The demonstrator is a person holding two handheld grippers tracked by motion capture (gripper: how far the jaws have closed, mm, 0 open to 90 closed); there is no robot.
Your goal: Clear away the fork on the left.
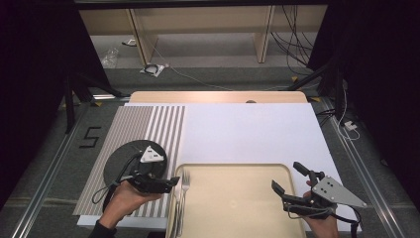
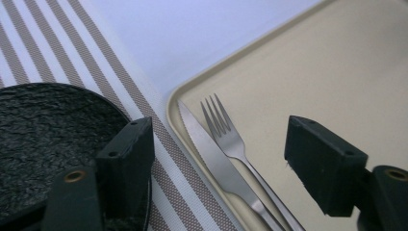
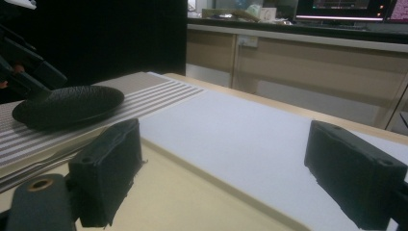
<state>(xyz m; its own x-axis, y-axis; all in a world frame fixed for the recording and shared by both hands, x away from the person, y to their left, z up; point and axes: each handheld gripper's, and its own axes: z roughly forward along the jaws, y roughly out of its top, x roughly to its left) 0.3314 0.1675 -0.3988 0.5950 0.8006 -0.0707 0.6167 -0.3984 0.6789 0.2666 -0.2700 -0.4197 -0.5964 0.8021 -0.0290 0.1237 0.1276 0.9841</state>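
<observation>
Black blocky jaws of the left gripper (image 2: 219, 163) are seen at the bottom of the left gripper view, standing wide apart and released, with nothing pressed between them. Below that gap, in the lower middle of the frame, a silver metal table knife (image 2: 216, 161) and a silver metal fork (image 2: 230, 139) are laid side by side, touching or nearly so, along the left rim of the beige plastic tray (image 2: 337, 72). A round black textured plate (image 2: 43, 130) is seen at the lower left, resting on the grey-and-white striped placemat (image 2: 57, 53). In the high view, the left gripper (image 1: 171, 182) is held at the lower left of the frame, between plate (image 1: 119, 158) and tray (image 1: 237, 198), just beside the fork (image 1: 185, 181). At the lower right, the right gripper (image 1: 287, 178) is held over the tray's right edge, its jaws spread apart and empty. The white mat (image 1: 247, 129) covers the bench (image 1: 218, 96).
</observation>
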